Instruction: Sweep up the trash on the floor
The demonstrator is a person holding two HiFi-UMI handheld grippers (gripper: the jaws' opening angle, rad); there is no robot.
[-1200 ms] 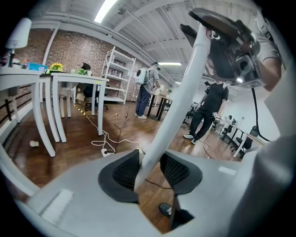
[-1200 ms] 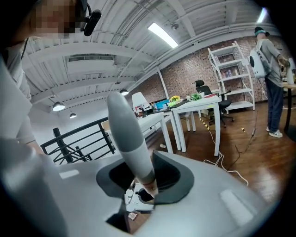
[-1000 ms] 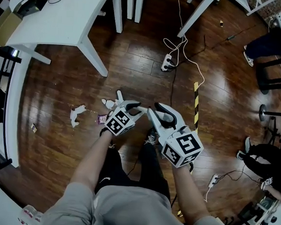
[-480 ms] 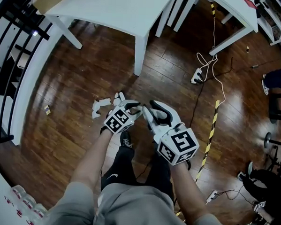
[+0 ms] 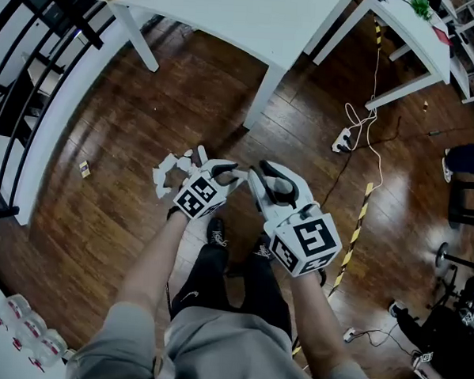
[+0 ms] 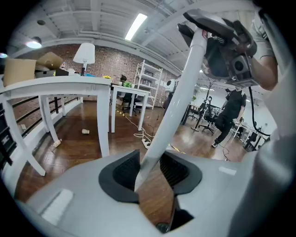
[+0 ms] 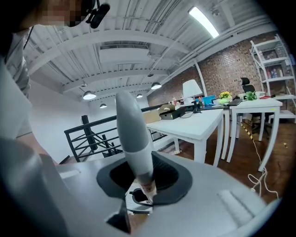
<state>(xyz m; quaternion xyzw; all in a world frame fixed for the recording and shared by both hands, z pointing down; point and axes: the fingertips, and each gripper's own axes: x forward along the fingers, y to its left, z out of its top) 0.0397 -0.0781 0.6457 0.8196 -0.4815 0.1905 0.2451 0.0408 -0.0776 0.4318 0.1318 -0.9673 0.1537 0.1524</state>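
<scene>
Crumpled white paper trash (image 5: 165, 175) lies on the dark wood floor just left of my left gripper (image 5: 226, 175). A small scrap (image 5: 83, 169) lies farther left. In the left gripper view, my left gripper (image 6: 150, 171) is shut on a slanting white pole (image 6: 178, 102). My right gripper (image 5: 261, 182) sits close beside the left one. In its own view the right gripper (image 7: 143, 178) is shut on a grey tapered handle (image 7: 134, 134), and its jaws have just been closing on it. What hangs at the poles' lower ends is hidden.
A white table (image 5: 254, 19) stands ahead, with a black railing (image 5: 38, 55) at the left. A power strip (image 5: 341, 140) with a white cable and yellow-black tape (image 5: 354, 230) lie on the right. Bottles (image 5: 24, 324) stand at bottom left. A paper cup (image 6: 85, 131) lies under the table.
Both grippers have travelled together across the floor towards the white table. The crumpled paper now lies right beside the left gripper.
</scene>
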